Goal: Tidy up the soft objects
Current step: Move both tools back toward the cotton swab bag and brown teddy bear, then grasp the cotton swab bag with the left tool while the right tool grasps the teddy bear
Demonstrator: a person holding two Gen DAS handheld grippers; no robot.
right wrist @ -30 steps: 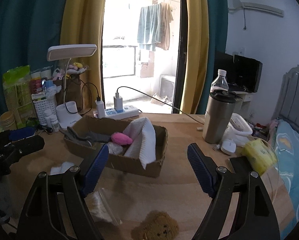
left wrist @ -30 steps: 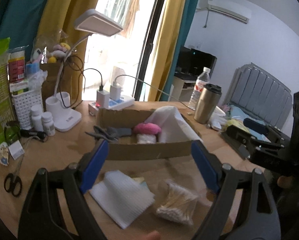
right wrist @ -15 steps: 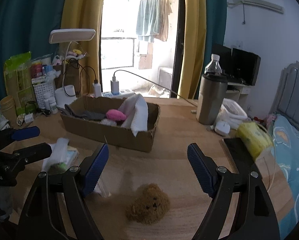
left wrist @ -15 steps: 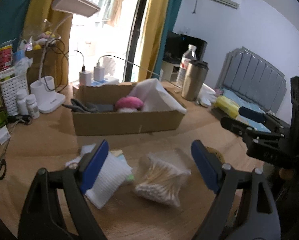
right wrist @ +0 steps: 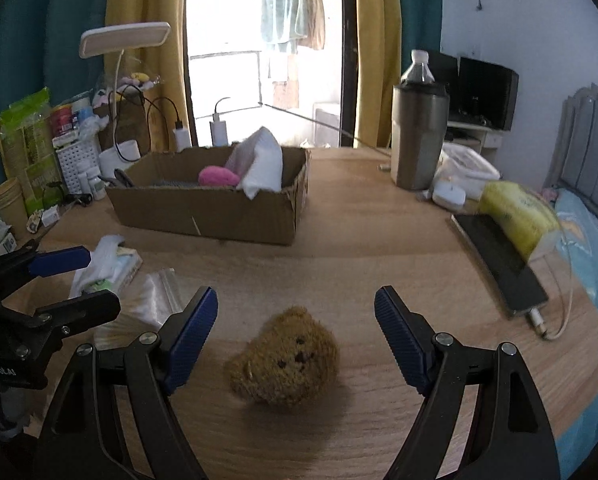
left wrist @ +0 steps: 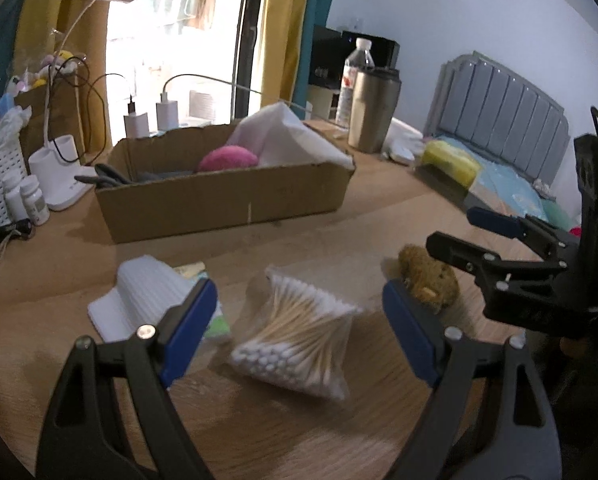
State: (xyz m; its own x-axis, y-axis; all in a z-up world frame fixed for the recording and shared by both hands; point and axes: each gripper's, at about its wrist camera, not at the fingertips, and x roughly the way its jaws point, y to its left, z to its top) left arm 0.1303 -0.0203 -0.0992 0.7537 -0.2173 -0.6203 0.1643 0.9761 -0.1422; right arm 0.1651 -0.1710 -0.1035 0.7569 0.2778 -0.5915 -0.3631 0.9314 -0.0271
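A brown plush bear (right wrist: 285,358) lies on the wooden table, between the open jaws of my right gripper (right wrist: 295,336), untouched; it also shows in the left wrist view (left wrist: 429,278). My left gripper (left wrist: 299,330) is open just above a clear bag of cotton swabs (left wrist: 299,338). A folded white cloth (left wrist: 145,294) lies left of the bag. A cardboard box (right wrist: 211,202) behind holds a pink plush (right wrist: 218,176), a white cloth (right wrist: 261,164) and grey items.
A steel tumbler (right wrist: 419,138) and water bottle stand at the back right. A yellow pack (right wrist: 517,216) and a black slab (right wrist: 499,260) lie at the right edge. A desk lamp (right wrist: 123,40), chargers, pill bottles and scissors crowd the back left.
Both grippers have moved down and closer to the table. The swab bag now sits between the left jaws and the bear between the right jaws. Both stay open.
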